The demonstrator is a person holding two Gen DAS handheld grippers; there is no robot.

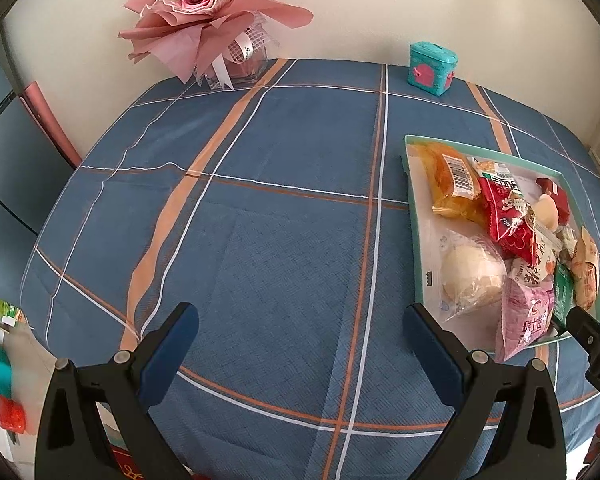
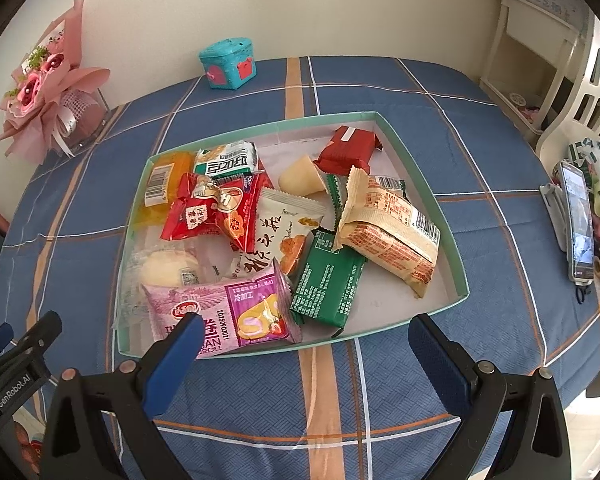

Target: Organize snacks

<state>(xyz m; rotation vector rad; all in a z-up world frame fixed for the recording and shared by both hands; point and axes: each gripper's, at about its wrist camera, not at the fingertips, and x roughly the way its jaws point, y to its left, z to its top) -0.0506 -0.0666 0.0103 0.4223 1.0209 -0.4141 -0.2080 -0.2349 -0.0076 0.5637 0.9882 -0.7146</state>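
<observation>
- Snacks [image 2: 260,236] lie heaped in the shallow teal-rimmed tray [image 2: 456,264] on the blue plaid tablecloth [image 1: 284,208]; none shows loose on the cloth.
- The pink roll packet [image 2: 236,312] overhangs the near rim.
- The right gripper [image 2: 304,352] hangs just before the tray, jaws spread, holding nothing.
- The left gripper [image 1: 300,344] is likewise released over bare cloth.
- By this scene, gathering looks complete, or sorting out of the tray could follow; the pictures don't settle which.

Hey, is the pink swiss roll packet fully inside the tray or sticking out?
Sticking out: the pink swiss roll packet overhangs the near rim of the tray.
</observation>
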